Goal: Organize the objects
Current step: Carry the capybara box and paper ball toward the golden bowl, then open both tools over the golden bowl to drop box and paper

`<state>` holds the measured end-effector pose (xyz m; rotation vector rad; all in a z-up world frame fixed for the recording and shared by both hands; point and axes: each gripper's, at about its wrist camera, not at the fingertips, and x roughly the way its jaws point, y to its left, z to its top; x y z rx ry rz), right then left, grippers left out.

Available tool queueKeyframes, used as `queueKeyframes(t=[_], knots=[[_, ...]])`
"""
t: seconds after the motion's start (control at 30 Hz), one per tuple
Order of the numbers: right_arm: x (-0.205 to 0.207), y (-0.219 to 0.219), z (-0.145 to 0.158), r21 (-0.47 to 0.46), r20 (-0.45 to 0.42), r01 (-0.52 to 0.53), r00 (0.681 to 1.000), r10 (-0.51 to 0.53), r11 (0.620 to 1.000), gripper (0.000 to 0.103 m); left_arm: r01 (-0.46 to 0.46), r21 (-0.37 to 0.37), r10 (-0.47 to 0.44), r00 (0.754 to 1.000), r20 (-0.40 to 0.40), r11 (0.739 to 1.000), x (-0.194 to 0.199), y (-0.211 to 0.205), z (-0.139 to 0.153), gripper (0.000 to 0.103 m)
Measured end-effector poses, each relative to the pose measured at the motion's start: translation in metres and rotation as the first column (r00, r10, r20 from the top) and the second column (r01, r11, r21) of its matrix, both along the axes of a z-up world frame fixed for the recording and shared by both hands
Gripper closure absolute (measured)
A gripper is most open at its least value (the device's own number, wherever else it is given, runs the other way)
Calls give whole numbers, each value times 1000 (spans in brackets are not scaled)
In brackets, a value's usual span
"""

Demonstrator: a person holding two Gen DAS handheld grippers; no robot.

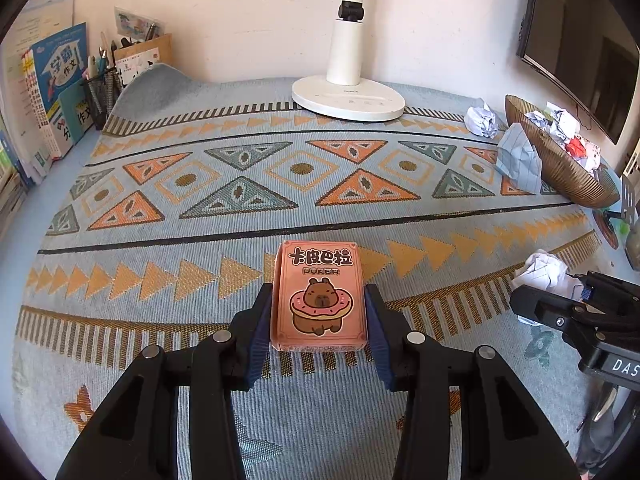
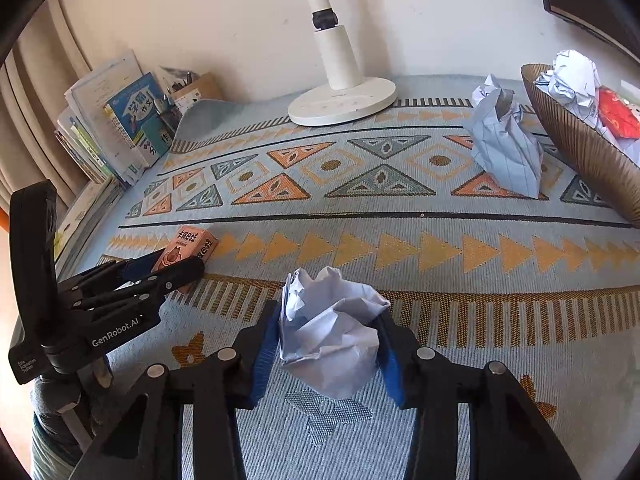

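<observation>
Right gripper (image 2: 330, 340) jaws are pinching the crumpled paper ball (image 2: 330, 332); the basket (image 2: 580, 148) is lying far-right, nearer this hand. Left gripper (image 1: 319, 320) jaws are clamping the card box (image 1: 319, 292), long axis pointing away.

On the tabletop (image 1: 200, 248) a card box (image 1: 319, 296) lies near the front, a crumpled paper ball (image 2: 330, 332) to its right. The lamp base (image 1: 348, 98) stands at the back; books (image 1: 60, 92) lean far left, and a basket (image 1: 560, 160) of paper sits far right, with a folded paper (image 1: 520, 160) just left of it.
</observation>
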<state>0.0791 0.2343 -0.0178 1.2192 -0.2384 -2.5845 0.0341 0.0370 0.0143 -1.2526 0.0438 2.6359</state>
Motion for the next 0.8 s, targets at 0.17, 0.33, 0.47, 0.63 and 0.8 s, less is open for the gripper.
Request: queueKeyframes(t=[0.17,0.33,0.47,0.63,0.8], knots=[[18,21,19,-81,-47,11,999,-15,997,59,-1,-50,0,1000,-3,999,0,6,-1,63],[29,93,76,-161,-139,106,982,-129,981,59,22,-76,-25,999,-27,997,0,22,7,66],[34,170,135,-154,-262,282,913,-314,947,59,113,24,-112,993,-49,993,-12,66,44,66],[20,256,151,-219,-216,476,828,-518,852,59,308,162,-287,948,-140,937,-48,157,113,66],[-6,273,124,-178,-111,504,843,-526,845,57,422,201,-389,903,-182,884,-95,248,146,66]])
